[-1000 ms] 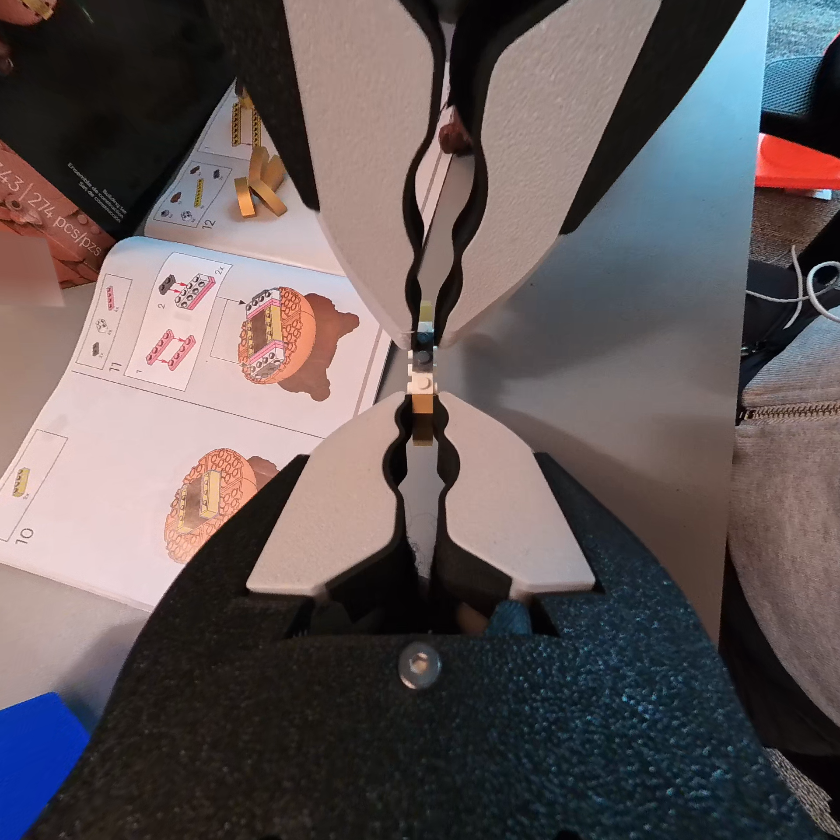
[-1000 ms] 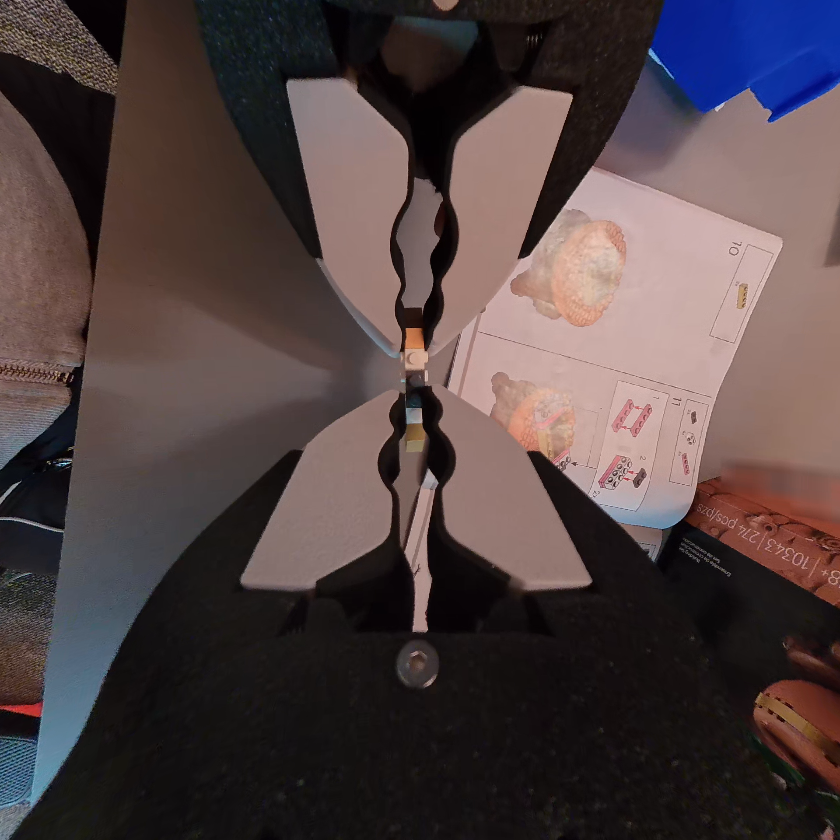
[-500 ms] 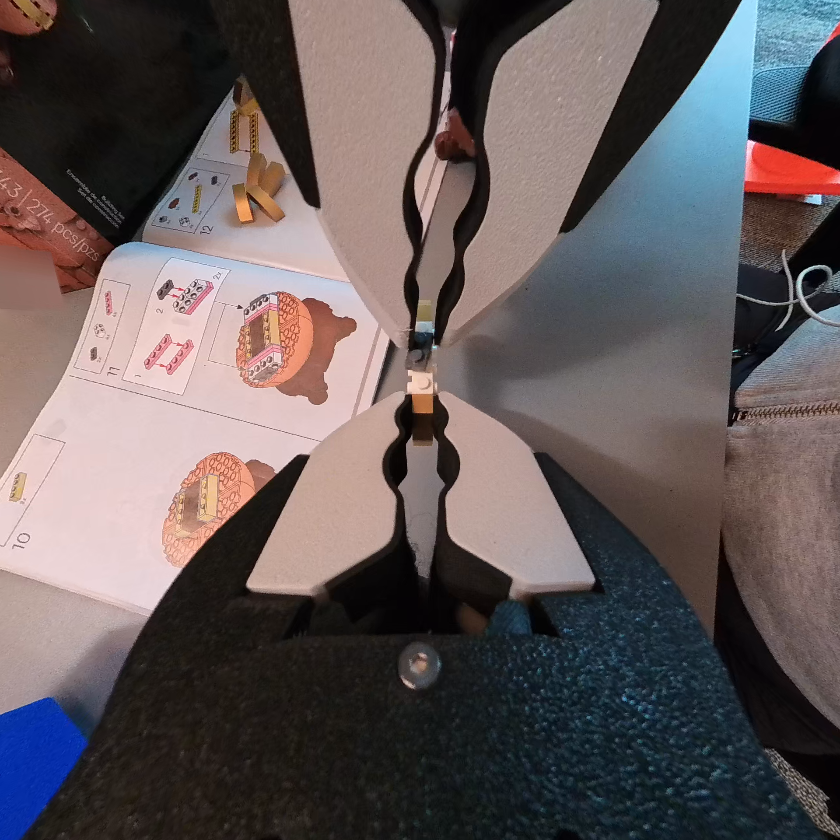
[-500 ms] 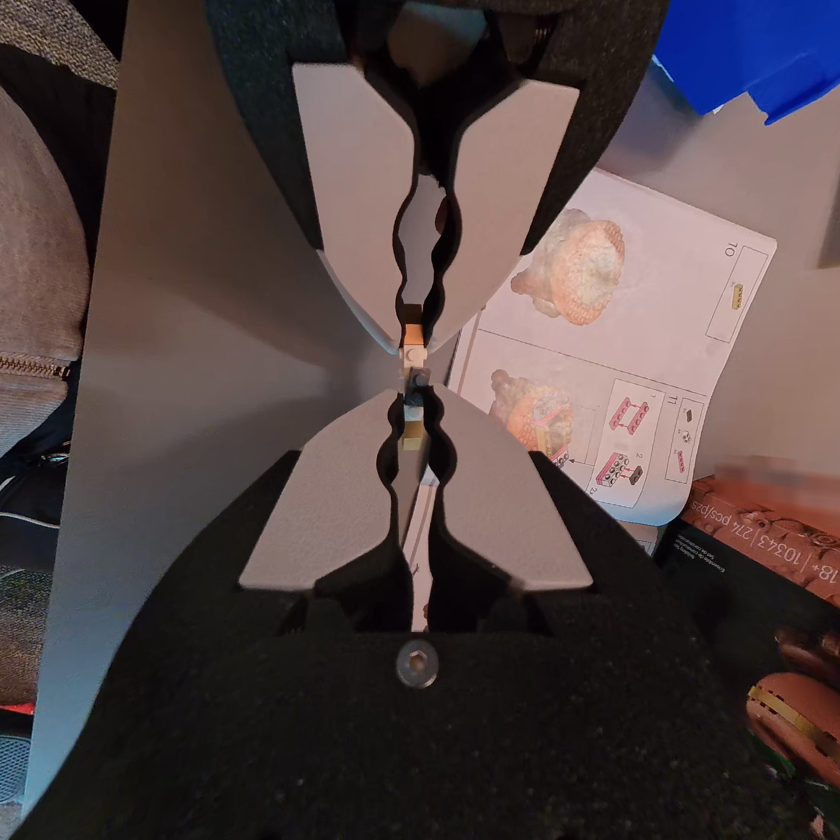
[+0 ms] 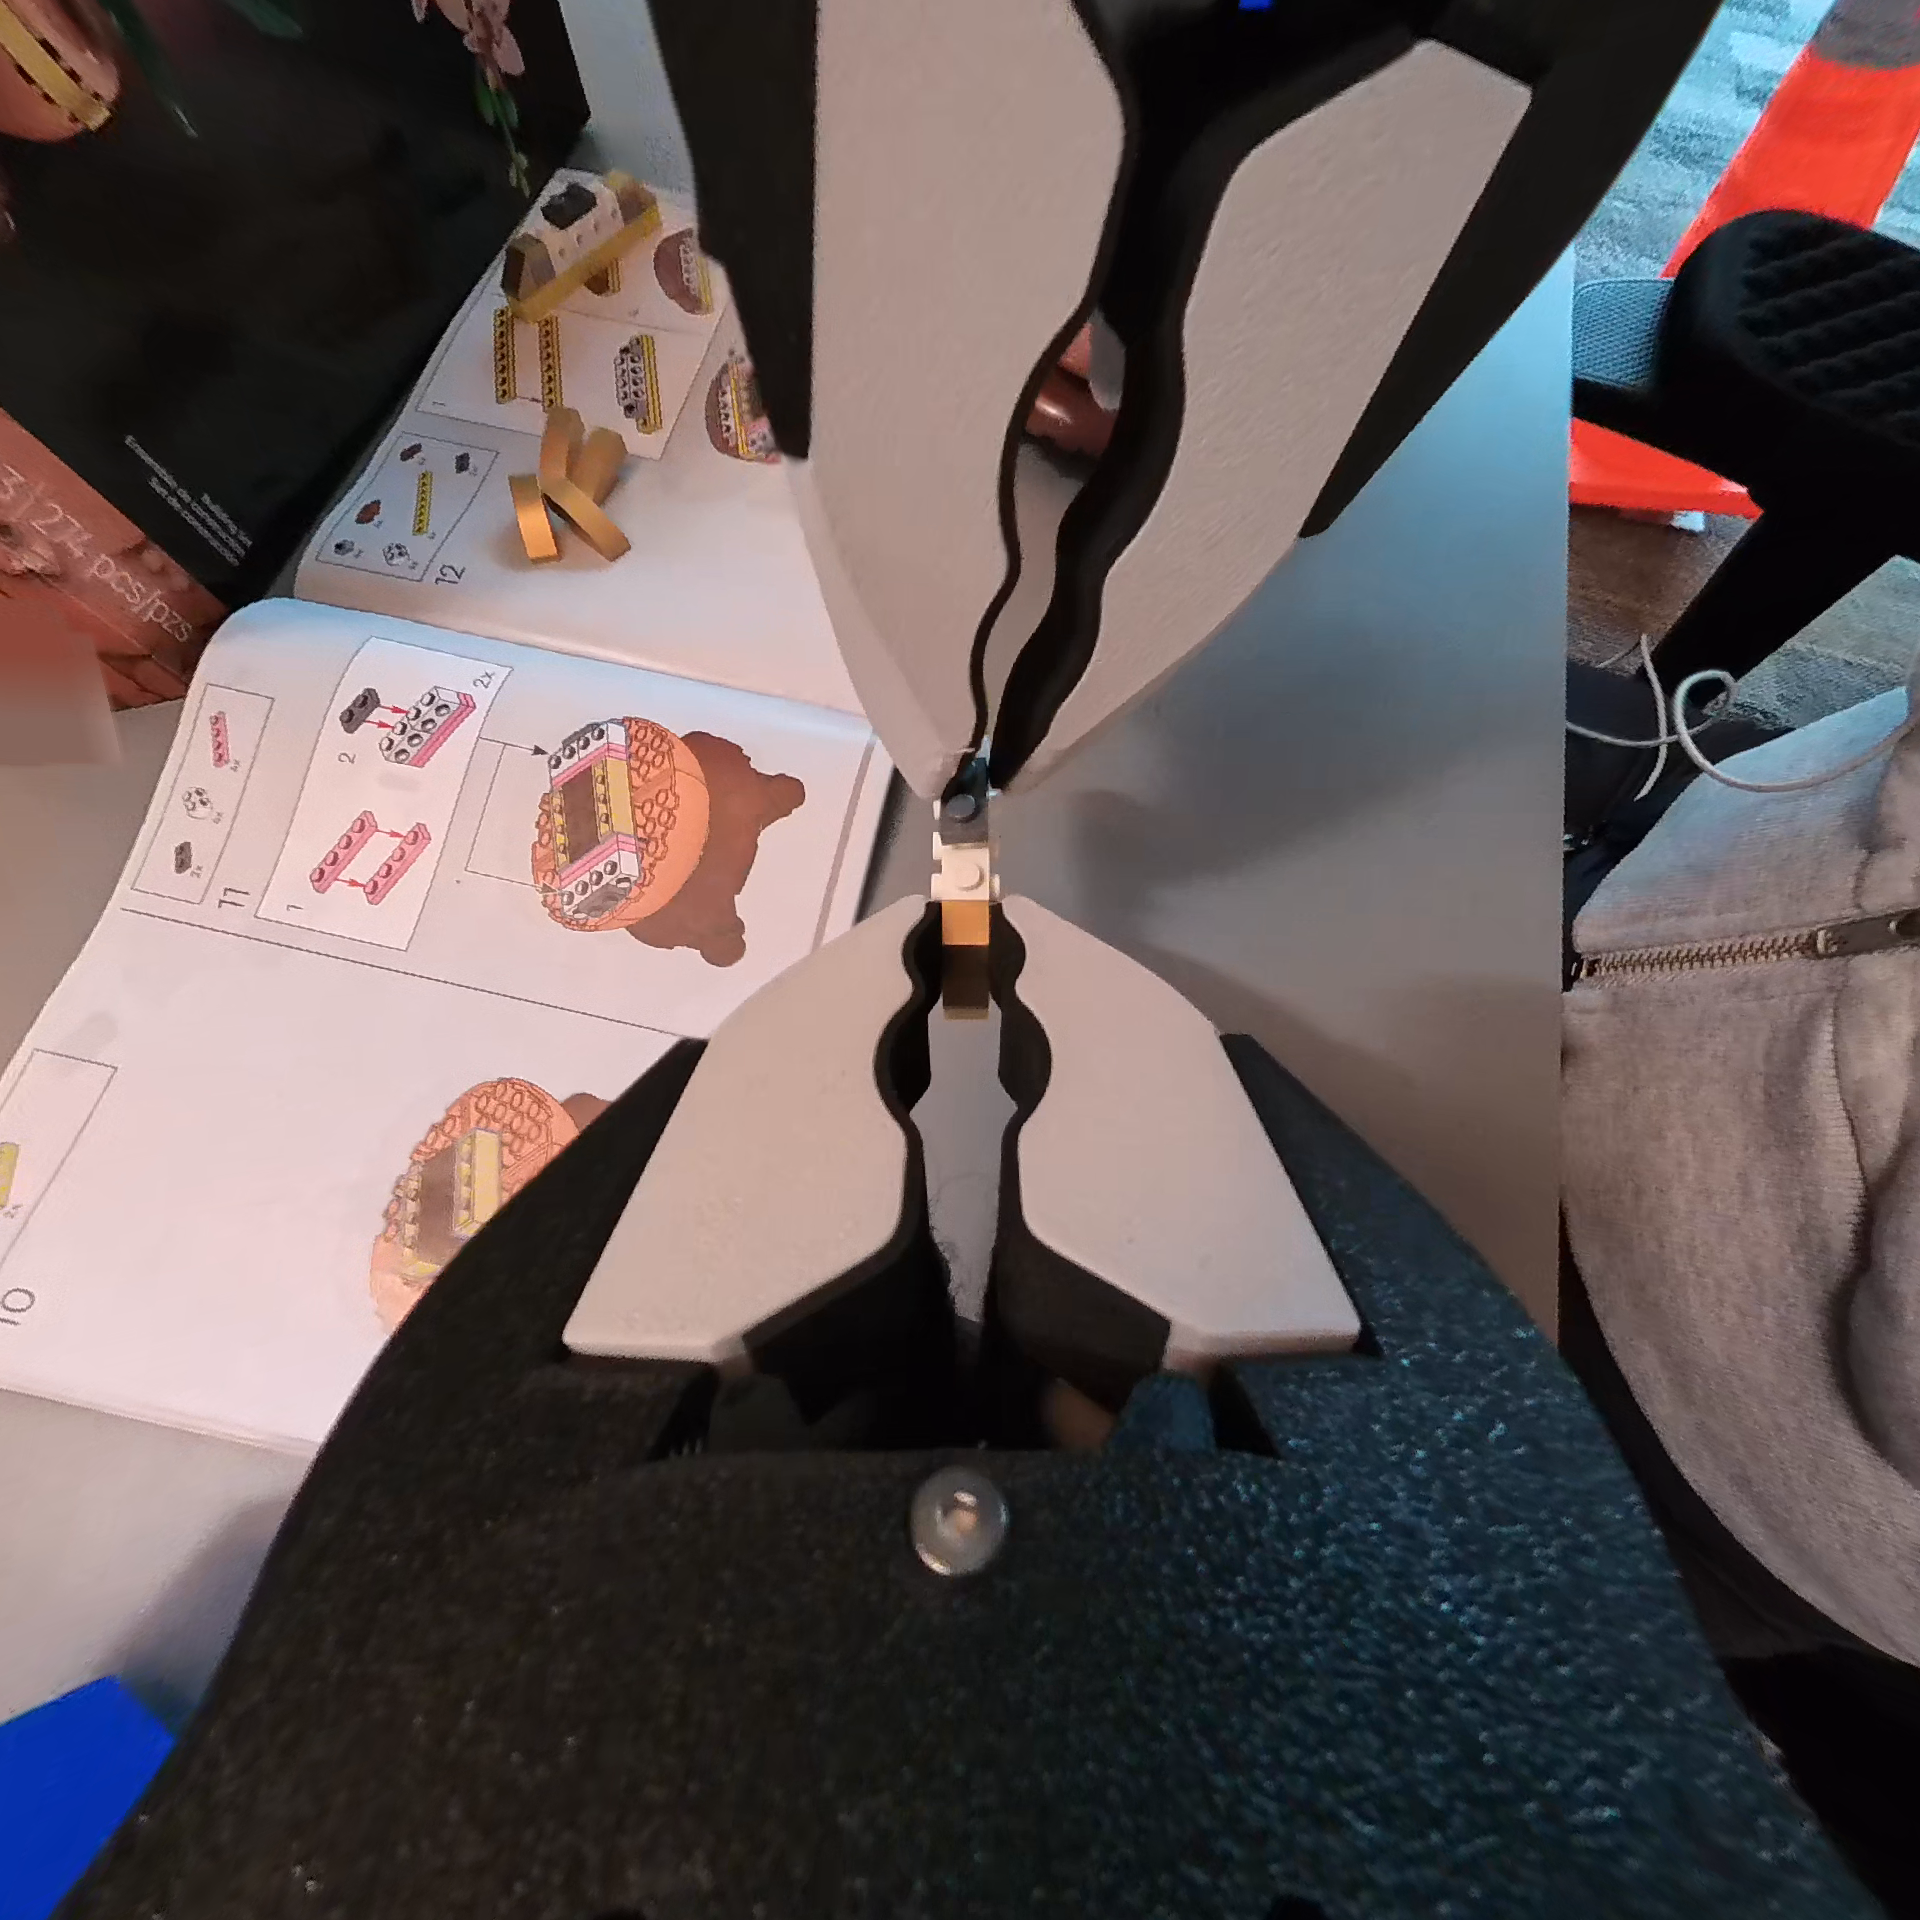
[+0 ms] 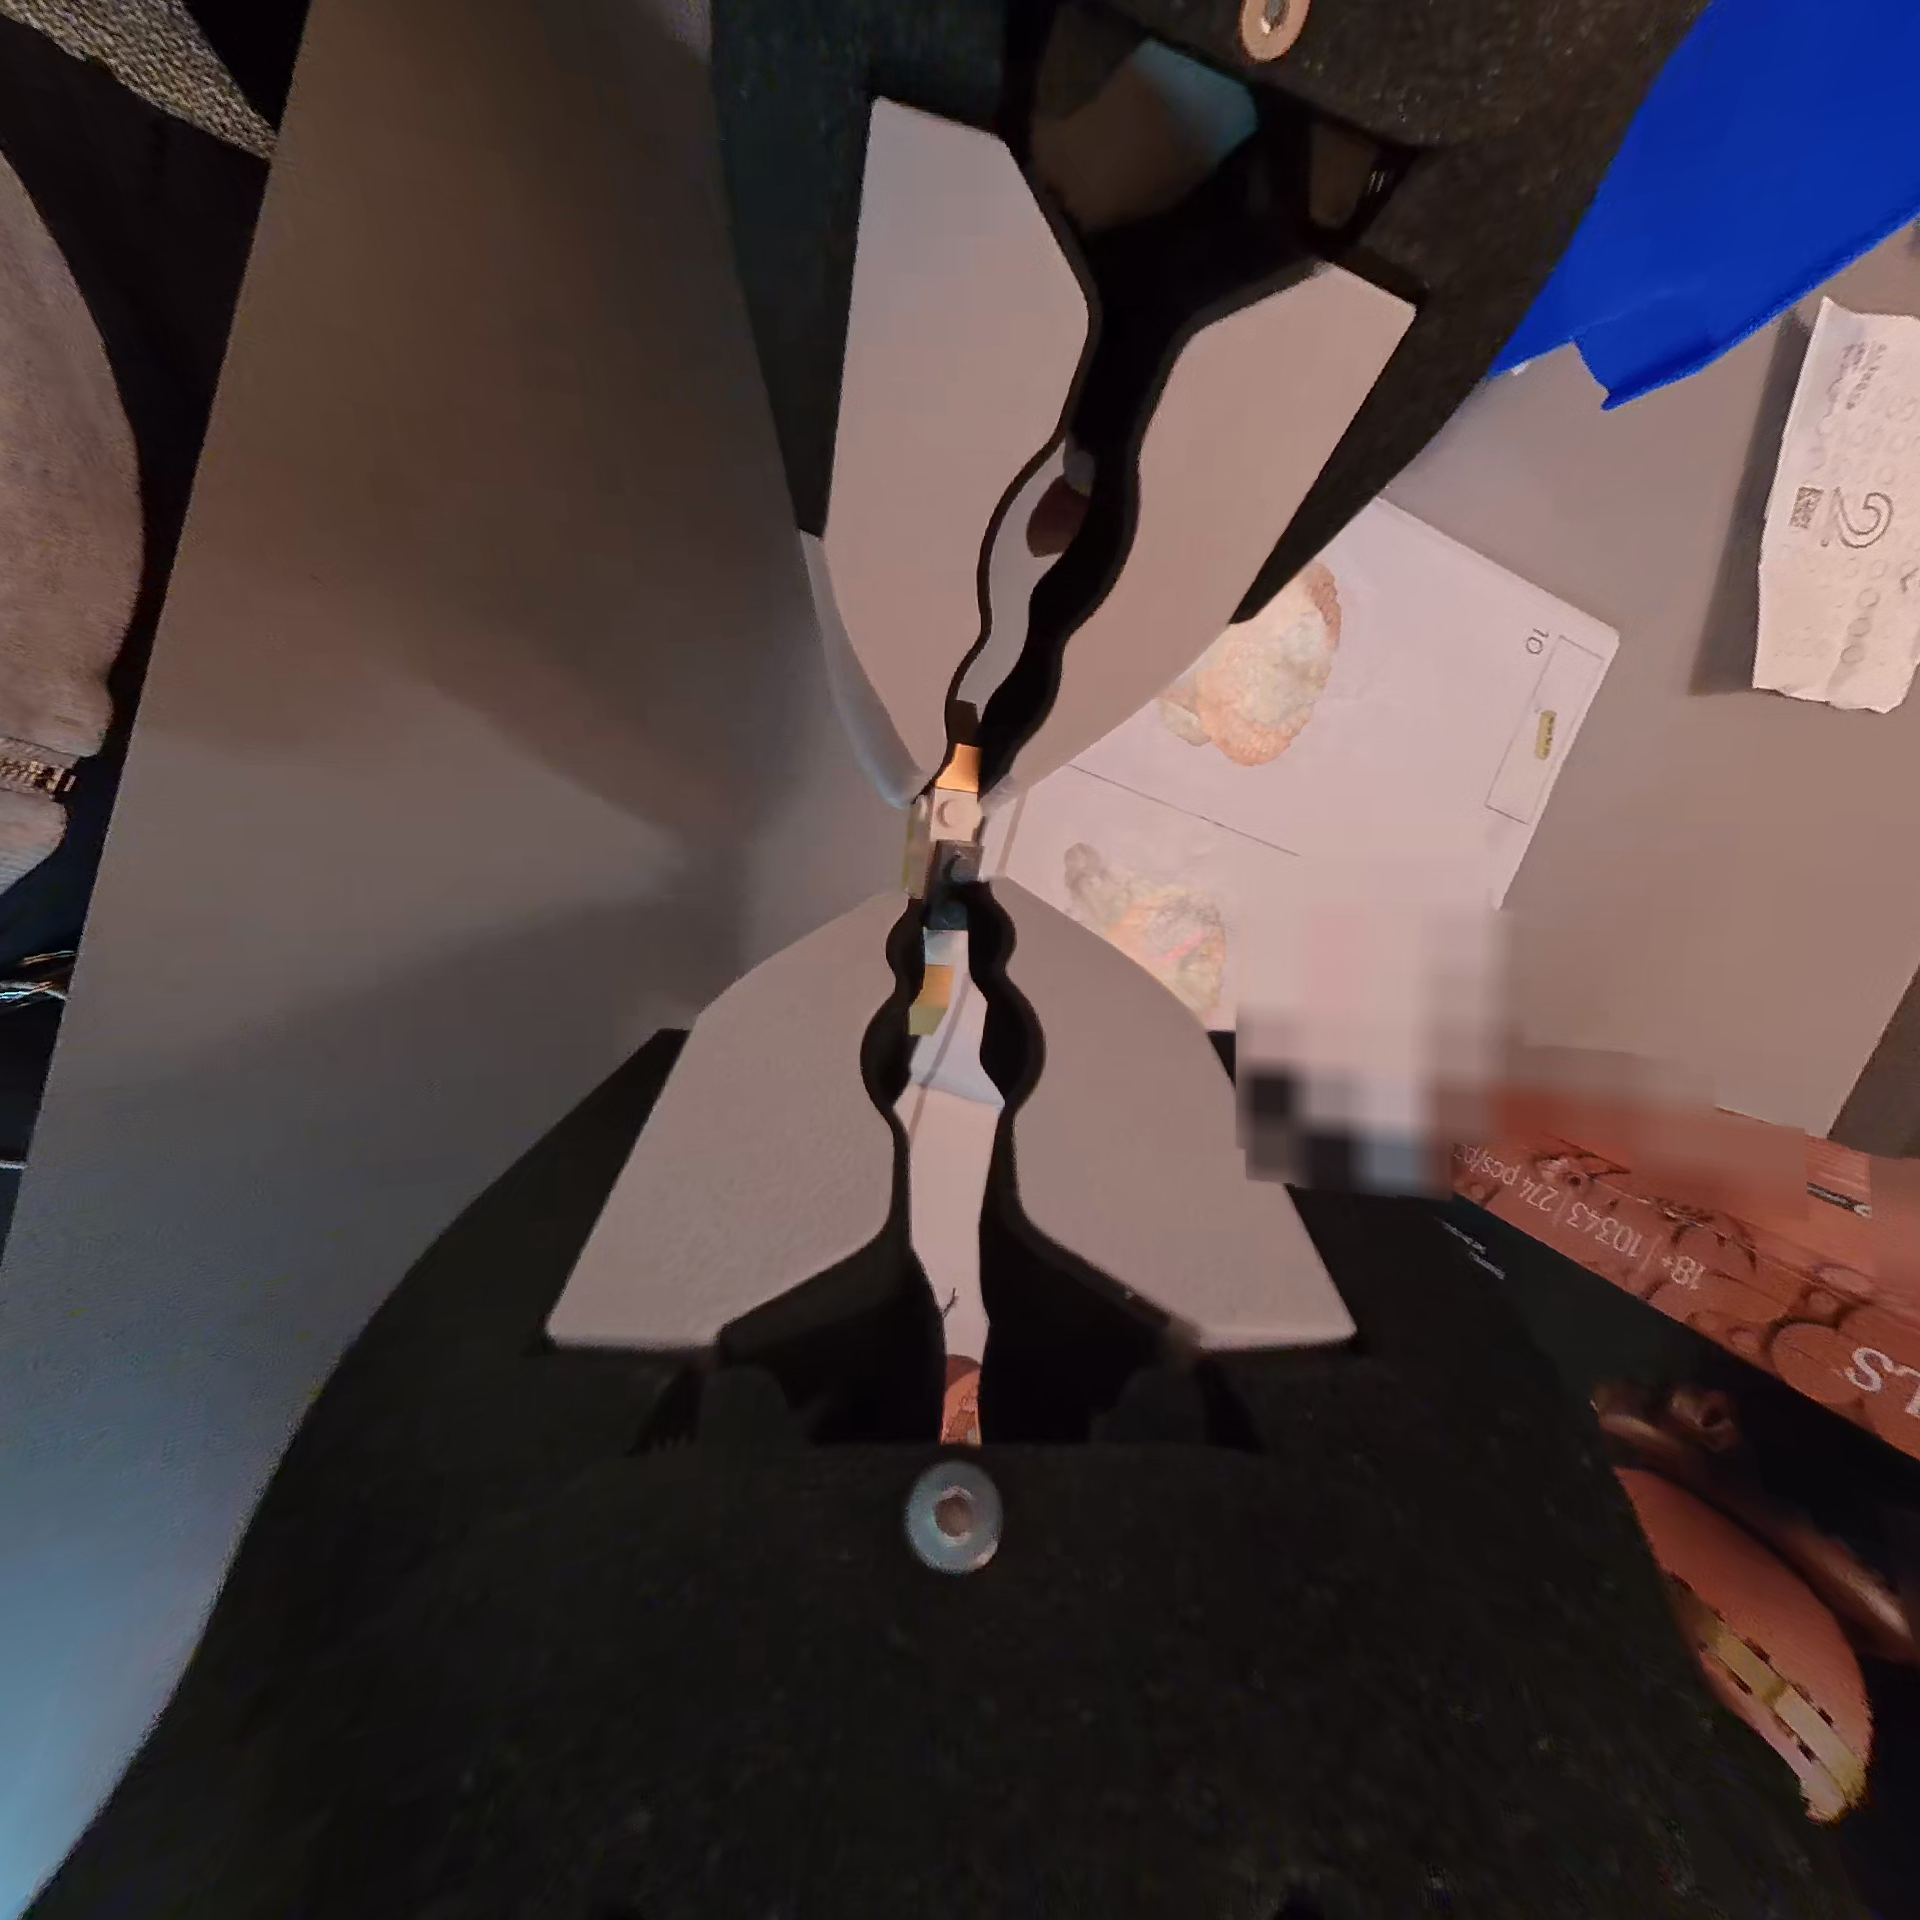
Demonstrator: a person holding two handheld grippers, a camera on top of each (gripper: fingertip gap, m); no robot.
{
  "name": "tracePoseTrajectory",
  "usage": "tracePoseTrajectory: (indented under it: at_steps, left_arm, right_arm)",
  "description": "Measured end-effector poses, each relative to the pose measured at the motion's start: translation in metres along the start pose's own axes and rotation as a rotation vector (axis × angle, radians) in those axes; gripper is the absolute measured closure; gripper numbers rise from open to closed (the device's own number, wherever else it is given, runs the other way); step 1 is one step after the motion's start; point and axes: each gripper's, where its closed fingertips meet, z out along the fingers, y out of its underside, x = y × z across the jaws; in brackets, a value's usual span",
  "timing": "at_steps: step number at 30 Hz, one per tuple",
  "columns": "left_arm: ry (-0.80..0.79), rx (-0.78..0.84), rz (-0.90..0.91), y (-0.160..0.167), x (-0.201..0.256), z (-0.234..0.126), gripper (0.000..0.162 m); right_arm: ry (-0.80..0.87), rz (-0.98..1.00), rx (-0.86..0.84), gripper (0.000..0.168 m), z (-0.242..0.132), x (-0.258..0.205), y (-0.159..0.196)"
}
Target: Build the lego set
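A white-and-gold brick piece (image 5: 966, 914) is pinched by the left gripper (image 5: 964, 902), tip to tip with the right gripper (image 6: 948, 902). A dark grey piece (image 6: 952, 878) is pinched there, touching the white one, above the grey table (image 5: 1299, 810) beside the open instruction booklet (image 5: 436, 831).

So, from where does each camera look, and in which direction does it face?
Left wrist view: sits on the left tongs, looks along them over the instruction booklet and gray table; a gray sleeve shows at right.
Right wrist view: sits on the right tongs, faces the opposite way, toward the left tongs; booklet at right.
Shared: both tongs, tip to tip, each shut on one end of the small brick assembly.
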Motion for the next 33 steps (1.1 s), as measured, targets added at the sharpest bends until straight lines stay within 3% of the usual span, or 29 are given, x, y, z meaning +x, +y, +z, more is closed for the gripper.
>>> tracePoseTrajectory:
  at_steps: [16,20,33]
  left_arm:
    - [0.035,0.055,-0.126,-0.027,-0.023,-0.008,0.155]
    - [0.056,0.091,-0.169,-0.032,-0.023,-0.011,0.155]
    - [0.091,0.152,-0.28,-0.041,-0.031,-0.015,0.155]
  right_arm:
    - [0.344,-0.22,-0.099,0.155,-0.02,0.029,0.004]
    - [0.389,-0.222,-0.126,0.147,-0.019,0.032,0.007]
    - [0.573,-0.325,-0.217,0.141,-0.026,0.043,0.007]
